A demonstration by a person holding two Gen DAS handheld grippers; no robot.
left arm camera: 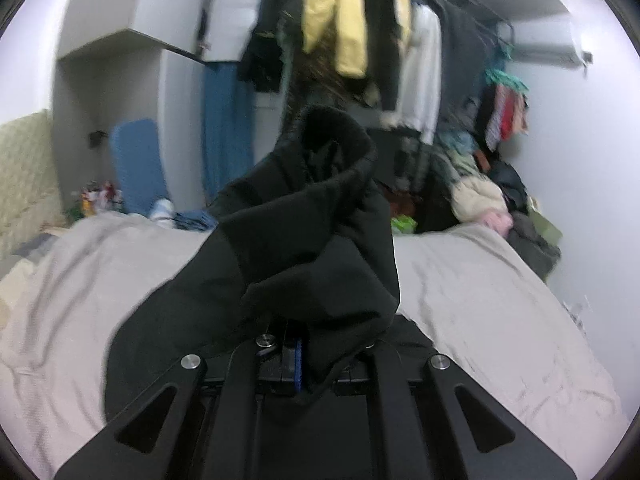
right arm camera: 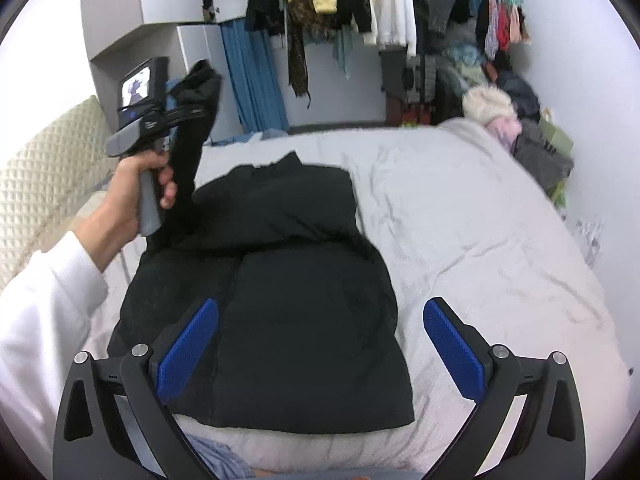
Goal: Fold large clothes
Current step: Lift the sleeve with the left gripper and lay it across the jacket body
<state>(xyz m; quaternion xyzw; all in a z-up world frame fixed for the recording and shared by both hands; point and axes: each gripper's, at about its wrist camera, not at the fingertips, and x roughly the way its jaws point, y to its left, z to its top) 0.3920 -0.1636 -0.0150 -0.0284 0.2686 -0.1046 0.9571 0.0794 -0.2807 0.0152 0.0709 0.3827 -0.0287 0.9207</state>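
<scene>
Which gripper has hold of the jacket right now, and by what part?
The left gripper is shut on the black jacket, near its sleeve end. The right gripper is open, holding nothing.

Jacket (right arm camera: pixel 280 280) on the bed (right arm camera: pixel 460 220), its sleeve (right arm camera: pixel 192 128) up left; clothes rack (right arm camera: pixel 360 0) behind.

A bed (right arm camera: pixel 460 216) covered by a wrinkled pale grey sheet (right arm camera: pixel 440 184) is seen in both views. A black padded jacket (right arm camera: pixel 288 300) is laid flat on the sheet, left of the middle, with one sleeve (right arm camera: pixel 192 148) raised off it. Crumpled blue fabric (left arm camera: pixel 194 219) is seen at the bed's far edge.
</scene>
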